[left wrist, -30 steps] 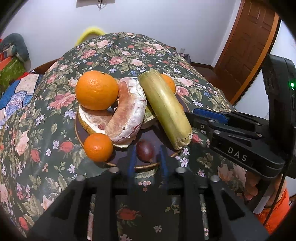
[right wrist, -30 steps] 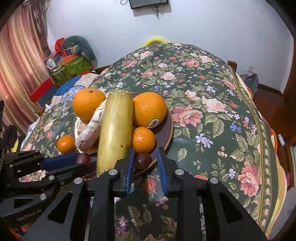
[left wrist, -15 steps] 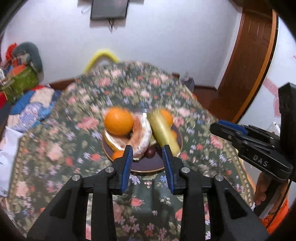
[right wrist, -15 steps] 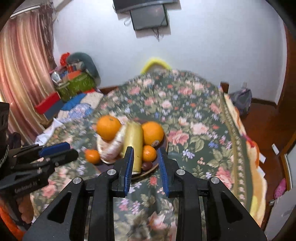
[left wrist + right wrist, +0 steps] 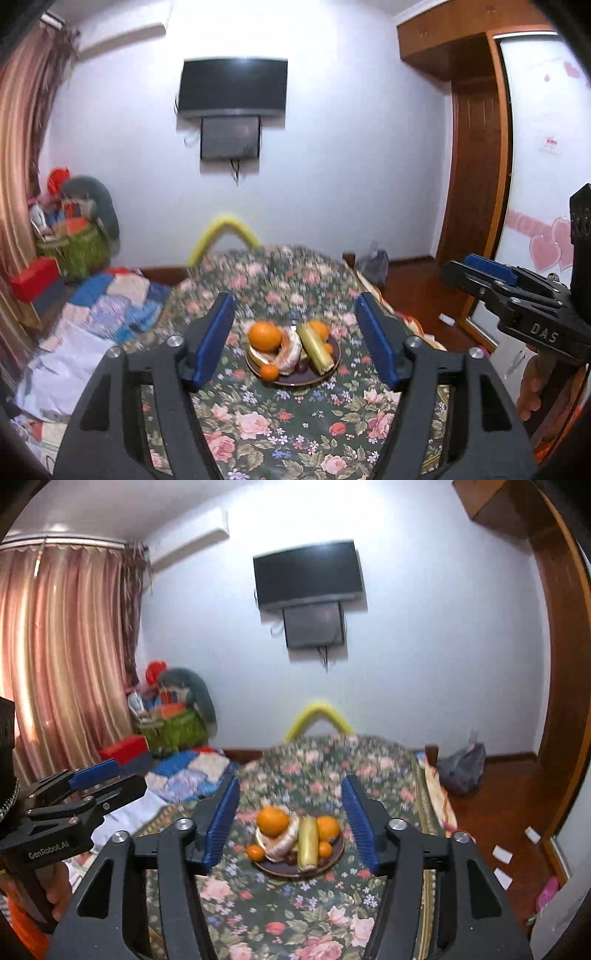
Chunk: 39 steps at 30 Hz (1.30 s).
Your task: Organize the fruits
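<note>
A dark round plate (image 5: 320, 377) of fruit sits on a table spread with a floral cloth (image 5: 258, 424), and everything else is placed here relative to that plate. On it, a large orange (image 5: 264, 336) rests on top at the left; just right of it lies a peeled pomelo section (image 5: 289, 352), then a long yellow-green fruit (image 5: 314, 348), probably a banana, though motion blur leaves this uncertain. A second orange (image 5: 327, 828) sits at the plate's far right, a small mandarin (image 5: 269, 372) at its near left rim, and a dark round fruit (image 5: 302, 366) at its near edge. Both claws hang well back from the plate and above the table, empty: the left gripper (image 5: 295, 338) has its blue pads spread wide, framing the plate, and the right gripper (image 5: 290, 818) is likewise spread apart. Seen from the left wrist, the right tool's body reads "DAS"; seen from the right wrist, the left tool's body reads "GenRobot.AI". Beyond the plate, a black television (image 5: 232, 86) hangs on the white wall, and pink curtains (image 5: 62, 657) hang at the far left.
</note>
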Motion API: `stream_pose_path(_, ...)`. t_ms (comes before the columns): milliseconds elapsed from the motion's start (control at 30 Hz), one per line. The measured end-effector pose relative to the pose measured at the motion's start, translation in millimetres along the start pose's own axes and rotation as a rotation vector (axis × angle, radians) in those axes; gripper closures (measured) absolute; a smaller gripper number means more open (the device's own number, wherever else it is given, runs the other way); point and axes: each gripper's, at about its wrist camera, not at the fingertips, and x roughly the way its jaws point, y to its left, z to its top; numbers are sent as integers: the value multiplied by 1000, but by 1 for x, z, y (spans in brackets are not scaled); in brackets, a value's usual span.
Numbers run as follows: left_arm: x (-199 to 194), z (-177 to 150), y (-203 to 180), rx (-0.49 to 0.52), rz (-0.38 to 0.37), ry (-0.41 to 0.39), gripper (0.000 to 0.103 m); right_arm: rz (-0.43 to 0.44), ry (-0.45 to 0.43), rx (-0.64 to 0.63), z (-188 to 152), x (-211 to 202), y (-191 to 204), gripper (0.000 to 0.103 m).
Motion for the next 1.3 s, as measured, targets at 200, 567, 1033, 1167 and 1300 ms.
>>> stream_pose_path(200,-44,5,-4,17,9,-84,22,-25,-108,-5,4,-39,18,19)
stream_pose_path(567,-85,3,-7,6,22,-152,1,-78,-169,-26,-4,-59,33,0)
stream_pose_path(1033,-81,-1,-7,-12,1,-135,0,-95,-163,-20,-10,-67,34,0)
stream_pose_path(1167,-78,-1,-7,-12,-2,-131,0,-98,-156,-21,-12,-67,33,0)
stream_pose_path(1300,-75,-1,-7,-12,-9,-126,0,-103,-154,-20,-12,-68,32,0)
